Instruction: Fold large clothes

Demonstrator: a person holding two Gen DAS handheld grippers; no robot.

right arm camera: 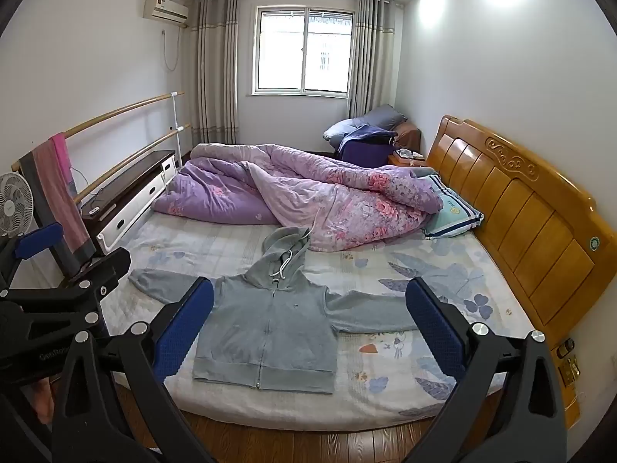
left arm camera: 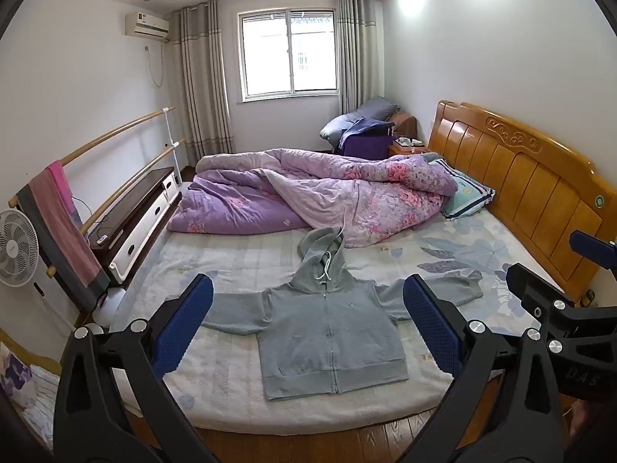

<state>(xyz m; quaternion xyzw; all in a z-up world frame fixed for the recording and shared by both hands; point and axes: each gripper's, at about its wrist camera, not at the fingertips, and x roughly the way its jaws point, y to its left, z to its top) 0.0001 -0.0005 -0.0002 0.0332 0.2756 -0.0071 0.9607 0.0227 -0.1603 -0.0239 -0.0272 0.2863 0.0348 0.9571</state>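
A grey zip-up hoodie (left arm camera: 331, 332) lies flat and face up on the bed, sleeves spread to both sides, hood pointing to the far side; it also shows in the right wrist view (right arm camera: 270, 332). My left gripper (left arm camera: 308, 324) is open and empty, held above the near edge of the bed in front of the hoodie. My right gripper (right arm camera: 308, 328) is open and empty too, at about the same height, to the right of the left one. The right gripper's side shows at the right of the left wrist view (left arm camera: 555, 308).
The bed (left arm camera: 216, 393) has a pale floral sheet. A rumpled purple quilt (left arm camera: 308, 193) and a pillow (left arm camera: 462, 193) lie at the far side. A wooden headboard (left arm camera: 520, 193) stands at the right. A cabinet (left arm camera: 135, 223), rail with towel (left arm camera: 58, 223) and fan (left arm camera: 15, 247) stand at the left.
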